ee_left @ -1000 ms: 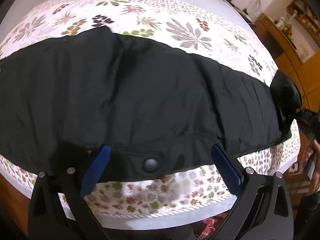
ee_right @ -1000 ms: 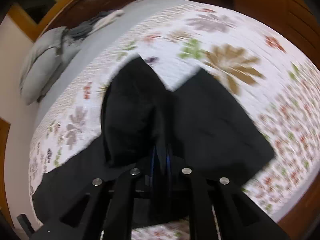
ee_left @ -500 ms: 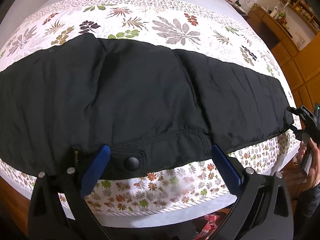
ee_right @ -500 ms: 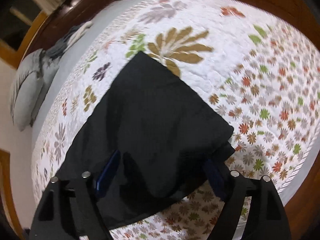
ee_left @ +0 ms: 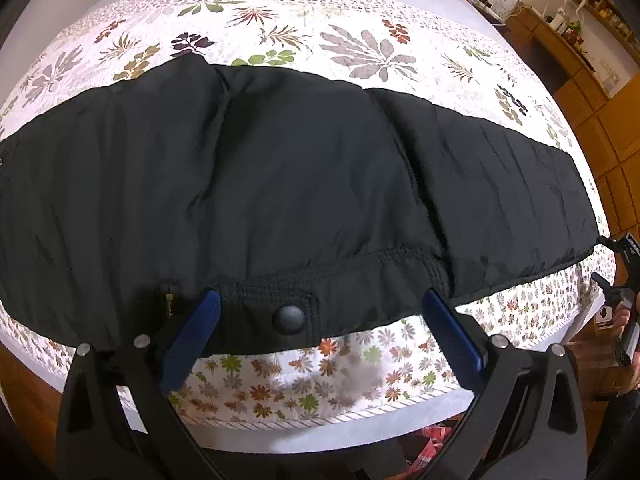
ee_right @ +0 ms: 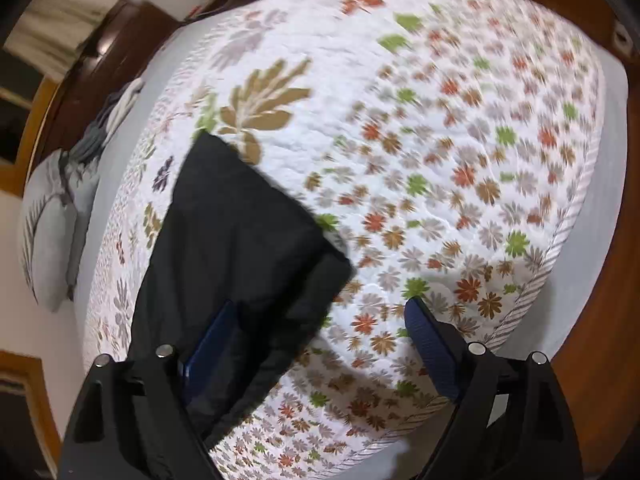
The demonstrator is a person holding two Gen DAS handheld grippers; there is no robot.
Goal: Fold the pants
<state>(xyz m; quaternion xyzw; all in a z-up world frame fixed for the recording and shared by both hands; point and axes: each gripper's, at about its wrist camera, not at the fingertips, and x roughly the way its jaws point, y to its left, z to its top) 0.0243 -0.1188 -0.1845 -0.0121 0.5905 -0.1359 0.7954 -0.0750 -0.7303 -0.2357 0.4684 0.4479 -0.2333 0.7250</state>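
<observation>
So the black pants (ee_left: 280, 184) are laid out flat sideways across the bed, on a white quilt (ee_left: 360, 20) with a leaf and flower print, running from the far left edge of the left wrist view all the way to the right, where the leg end sits near the bed's corner. The left gripper (ee_left: 320, 320) hangs right at the near edge of the pants with its blue-padded jaws spread wide and holding nothing; the left pad overlaps the waistband, and the round black snap button (ee_left: 289, 319) sits on the waistband between the two pads, closer to the left one. Off at the far right of that view the right gripper (ee_left: 624, 280) pokes in beside the leg end. In the right wrist view, which is a bit blurry, there's a grey pillow (ee_right: 52, 216) at the left by a dark wood headboard (ee_right: 100, 60), then the leg end of the pants (ee_right: 240, 248) lying flat on the quilt (ee_right: 460, 120), then the right gripper (ee_right: 320, 340) with its jaws wide apart too, gripping nothing, left pad over the black fabric and right pad over bare quilt.
</observation>
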